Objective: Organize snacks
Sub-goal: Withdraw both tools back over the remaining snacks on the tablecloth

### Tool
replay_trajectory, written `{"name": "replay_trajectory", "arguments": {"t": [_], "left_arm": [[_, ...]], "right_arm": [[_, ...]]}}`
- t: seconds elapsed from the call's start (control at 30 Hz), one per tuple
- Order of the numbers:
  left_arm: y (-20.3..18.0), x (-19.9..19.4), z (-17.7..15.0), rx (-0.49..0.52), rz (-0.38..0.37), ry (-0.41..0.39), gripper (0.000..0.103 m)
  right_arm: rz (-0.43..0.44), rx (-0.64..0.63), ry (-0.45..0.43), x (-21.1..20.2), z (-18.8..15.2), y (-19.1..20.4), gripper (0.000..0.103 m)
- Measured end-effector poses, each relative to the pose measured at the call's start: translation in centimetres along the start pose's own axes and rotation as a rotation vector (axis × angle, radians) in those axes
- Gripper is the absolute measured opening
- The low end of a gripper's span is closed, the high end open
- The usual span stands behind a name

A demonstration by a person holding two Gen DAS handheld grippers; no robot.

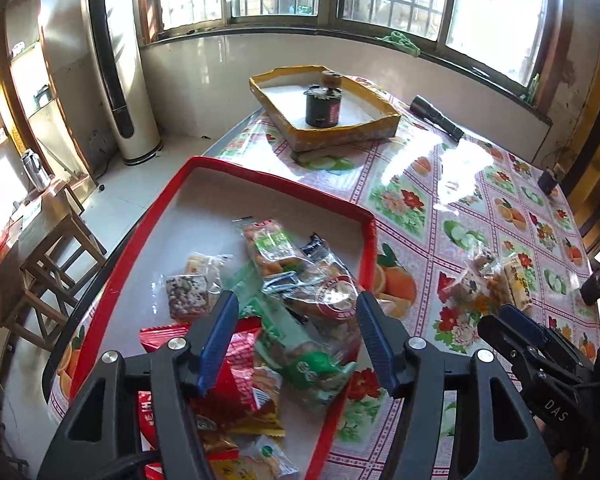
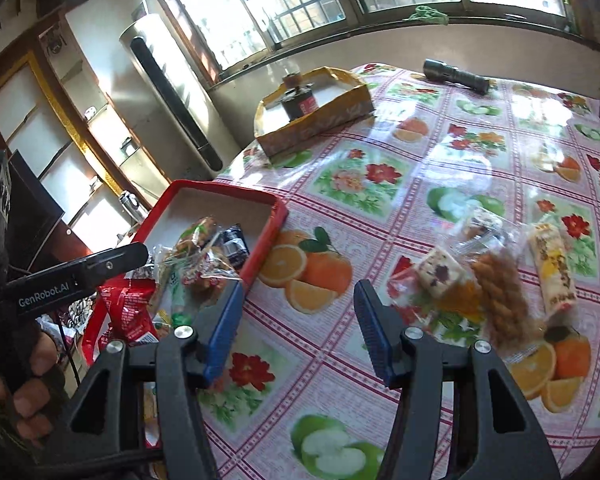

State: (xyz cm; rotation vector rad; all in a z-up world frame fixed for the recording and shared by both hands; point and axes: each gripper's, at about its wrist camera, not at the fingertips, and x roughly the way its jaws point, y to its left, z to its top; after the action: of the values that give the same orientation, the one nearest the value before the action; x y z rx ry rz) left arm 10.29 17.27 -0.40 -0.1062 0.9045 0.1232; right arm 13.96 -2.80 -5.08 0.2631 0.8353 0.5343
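A red tray [image 1: 370, 236] on the table's left holds a heap of wrapped snacks [image 1: 296, 280]; the tray also shows in the right wrist view [image 2: 278, 216]. My left gripper [image 1: 296, 338] hovers open and empty just above that heap. Several loose snacks [image 2: 492, 276] lie on the tablecloth to the right: a white nougat bar, a twisted fried dough stick and a long rice roll [image 2: 554, 276]. My right gripper [image 2: 298, 324] is open and empty over bare cloth, left of those snacks. The right gripper also shows in the left wrist view [image 1: 518, 326].
A yellow cardboard tray [image 1: 342, 134] with a dark jar [image 1: 322, 106] stands at the table's far side. A black flashlight [image 1: 438, 118] lies beyond it. A small dark object [image 1: 548, 182] sits near the right edge. A tower fan and wooden stools stand left of the table.
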Motion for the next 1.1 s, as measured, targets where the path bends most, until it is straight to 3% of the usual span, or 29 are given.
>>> {"name": "replay_trajectory", "arguments": {"t": [0.53, 1.1], "left_arm": [[-8.0, 0.6, -2.7, 0.131, -0.091, 0.072, 0.061], [-11.4, 1.9, -3.2, 0.215, -0.097, 0.101, 0.061]], "right_arm": [[-0.171, 0.157, -0.083, -7.7, -3.3, -9.1, 0.063], [-0.198, 0.168, -0.078, -8.3, -3.6, -11.3, 0.063]]}}
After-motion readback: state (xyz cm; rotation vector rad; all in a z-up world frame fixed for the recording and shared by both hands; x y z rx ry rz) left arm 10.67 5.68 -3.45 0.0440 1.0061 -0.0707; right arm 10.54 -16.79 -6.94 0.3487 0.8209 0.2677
